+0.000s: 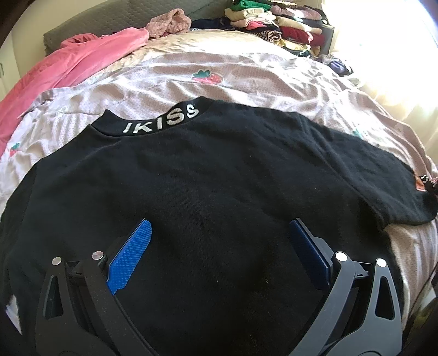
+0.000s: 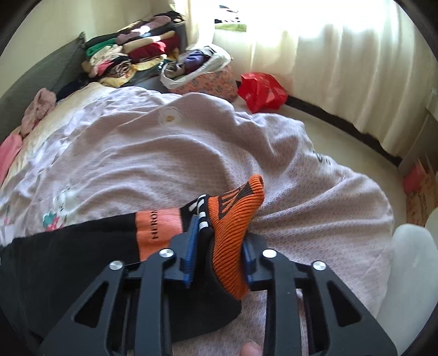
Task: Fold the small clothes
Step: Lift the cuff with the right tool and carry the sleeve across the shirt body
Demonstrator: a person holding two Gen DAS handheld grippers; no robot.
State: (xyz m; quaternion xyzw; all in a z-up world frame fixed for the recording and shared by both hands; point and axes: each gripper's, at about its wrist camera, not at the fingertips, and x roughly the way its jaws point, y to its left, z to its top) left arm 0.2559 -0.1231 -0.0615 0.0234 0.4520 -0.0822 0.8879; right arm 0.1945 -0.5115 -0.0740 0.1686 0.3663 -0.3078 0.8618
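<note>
A small black sweater (image 1: 213, 175) lies flat on the bed, back up, with white letters on its collar (image 1: 161, 121) at the far side. My left gripper (image 1: 219, 227) is open and empty just above the sweater's body. Its blue pads (image 1: 131, 252) stand wide apart. In the right wrist view my right gripper (image 2: 219, 232) is shut on the sweater's orange ribbed cuff (image 2: 232, 216). The black sleeve (image 2: 68, 246) runs off to the left. The cuff's end also shows in the left wrist view (image 1: 420, 184) at the far right.
The bed has a pale pink sheet (image 1: 246, 74) with strawberry prints. A pink garment (image 1: 68, 63) lies at the far left. Stacks of folded clothes (image 1: 273, 24) stand at the head. A bag of clothes (image 2: 197, 65) and a red bag (image 2: 262, 90) lie beside the bed.
</note>
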